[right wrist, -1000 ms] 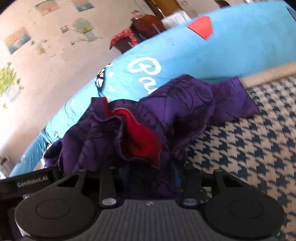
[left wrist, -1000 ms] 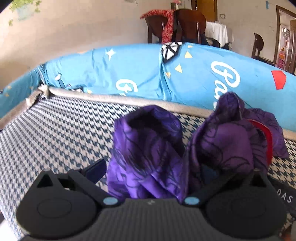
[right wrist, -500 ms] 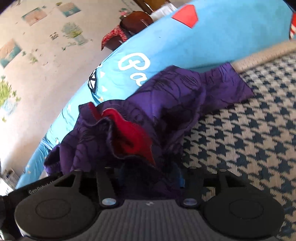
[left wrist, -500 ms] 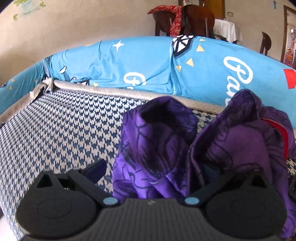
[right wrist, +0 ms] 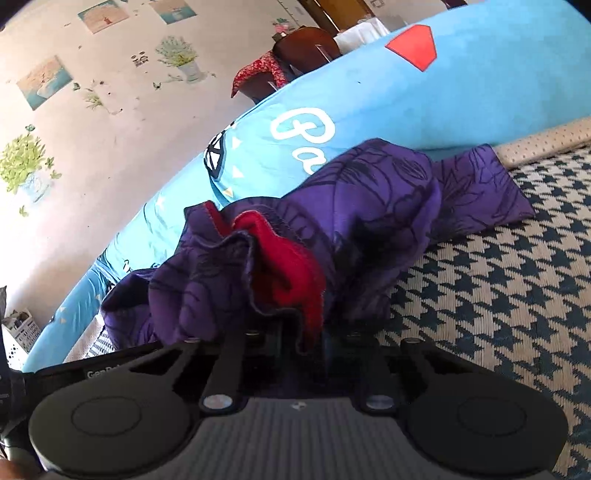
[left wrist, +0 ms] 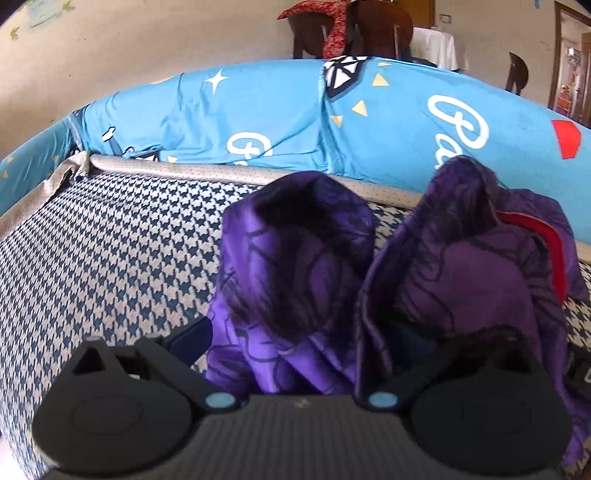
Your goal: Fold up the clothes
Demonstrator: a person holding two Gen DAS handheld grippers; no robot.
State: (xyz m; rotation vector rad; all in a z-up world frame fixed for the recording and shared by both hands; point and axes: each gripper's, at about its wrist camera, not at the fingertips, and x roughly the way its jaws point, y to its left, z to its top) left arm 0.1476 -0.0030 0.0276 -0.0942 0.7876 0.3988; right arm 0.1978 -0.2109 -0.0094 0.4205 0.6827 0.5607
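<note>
On the houndstooth sofa seat [left wrist: 110,236], the left claw [left wrist: 295,354] sits wide apart around bunched purple garment [left wrist: 295,266] while the right claw [right wrist: 284,332] is closing on its red-lined edge [right wrist: 291,266], probably to lift and spread it.

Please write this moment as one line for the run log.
left hand-held gripper: wide open, purple garment between fingers | right hand-held gripper: closing on garment's red-lined edge | surface: houndstooth cushion | folded: no

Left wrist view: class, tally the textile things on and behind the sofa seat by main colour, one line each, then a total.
Purple garment: 1
Blue cushions: 2
Red cloth on the chair: 1
White tablecloth: 1
Total: 5
</note>
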